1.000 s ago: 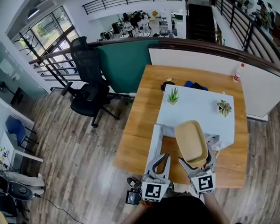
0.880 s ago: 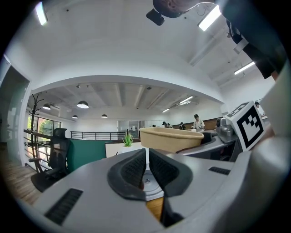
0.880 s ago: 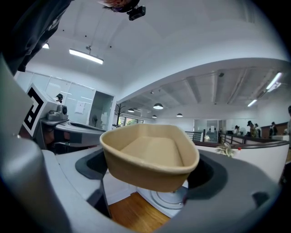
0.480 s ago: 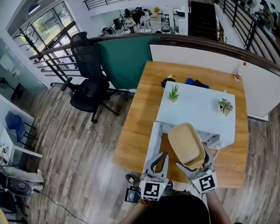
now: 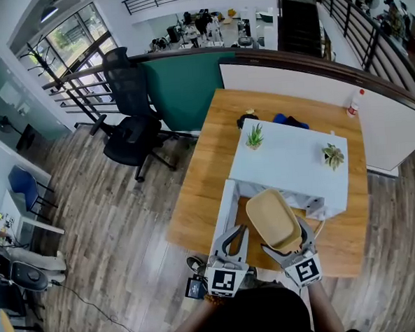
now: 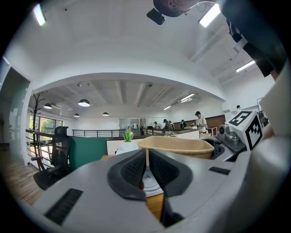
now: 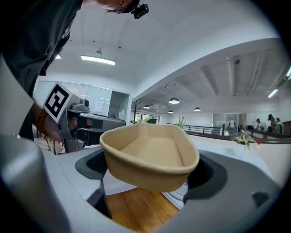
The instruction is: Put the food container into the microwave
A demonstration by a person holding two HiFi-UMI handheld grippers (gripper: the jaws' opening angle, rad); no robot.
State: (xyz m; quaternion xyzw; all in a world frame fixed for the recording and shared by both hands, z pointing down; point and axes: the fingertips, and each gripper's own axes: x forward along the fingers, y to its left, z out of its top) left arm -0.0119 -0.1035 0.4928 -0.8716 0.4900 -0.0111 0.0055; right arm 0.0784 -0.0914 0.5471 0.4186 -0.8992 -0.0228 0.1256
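Note:
A tan, empty food container hangs level in front of the white microwave, just below its front edge. My right gripper is shut on the container's near rim; in the right gripper view the container fills the middle between the jaws of that gripper. The microwave door stands swung open on the left. Beside the container, to its left, my left gripper is shut with nothing in it. The left gripper view shows that gripper with the container just beyond and to the right.
Two small potted plants stand on the microwave's top. The microwave sits on a wooden table with dark and blue items and a bottle at its far side. A black office chair stands to the left.
The container has shifted slightly left and lower, turning a little toward the open microwave front. The left gripper has stayed where it was.

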